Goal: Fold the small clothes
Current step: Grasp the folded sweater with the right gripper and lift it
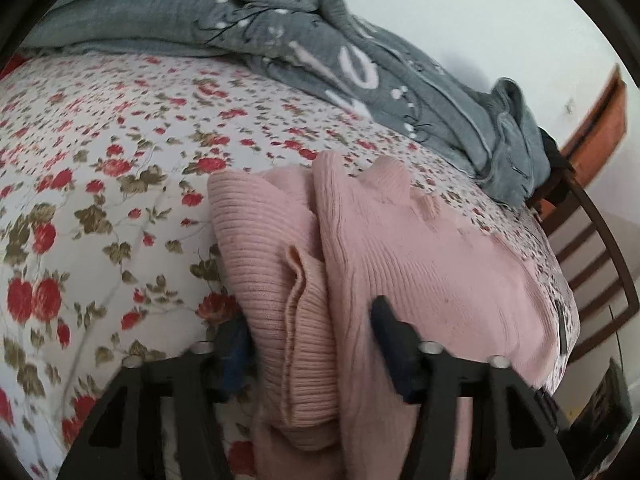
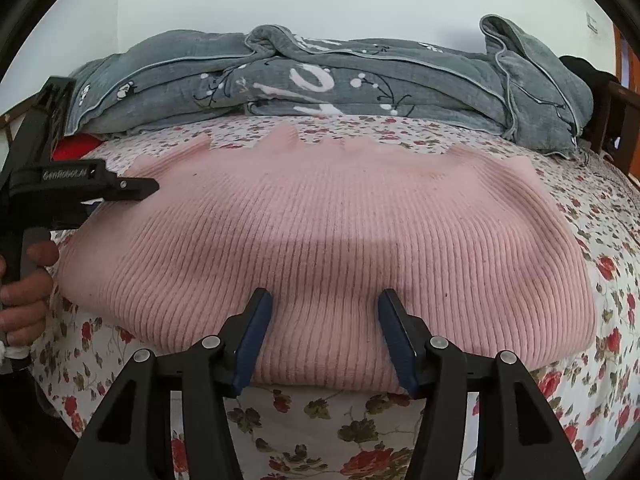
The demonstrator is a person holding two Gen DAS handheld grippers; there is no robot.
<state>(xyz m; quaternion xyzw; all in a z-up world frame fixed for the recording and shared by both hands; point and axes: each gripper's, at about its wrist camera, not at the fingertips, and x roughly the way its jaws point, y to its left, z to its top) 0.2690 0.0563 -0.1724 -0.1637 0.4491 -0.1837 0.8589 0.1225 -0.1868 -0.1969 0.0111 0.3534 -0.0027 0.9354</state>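
Observation:
A pink ribbed sweater [image 2: 340, 220] lies folded on the floral bed sheet [image 2: 320, 420], its scalloped hem toward the grey bedding. In the left wrist view, a folded sleeve bundle of the sweater [image 1: 304, 280] fills the space between my left gripper's [image 1: 308, 316] pads, which press on it at the sweater's left side. In the right wrist view, the left gripper [image 2: 128, 198] reaches in from the left, held by a hand [image 2: 24, 292]. My right gripper [image 2: 324, 296] straddles the sweater's near edge, and its blue pads stand apart.
A rumpled grey blanket [image 2: 320, 80] with white print lies along the back of the bed against a pale wall. A dark wooden bed frame [image 1: 592, 248] and an orange-brown door [image 1: 600, 120] stand at the right. Bare floral sheet [image 1: 100, 200] spreads left of the sweater.

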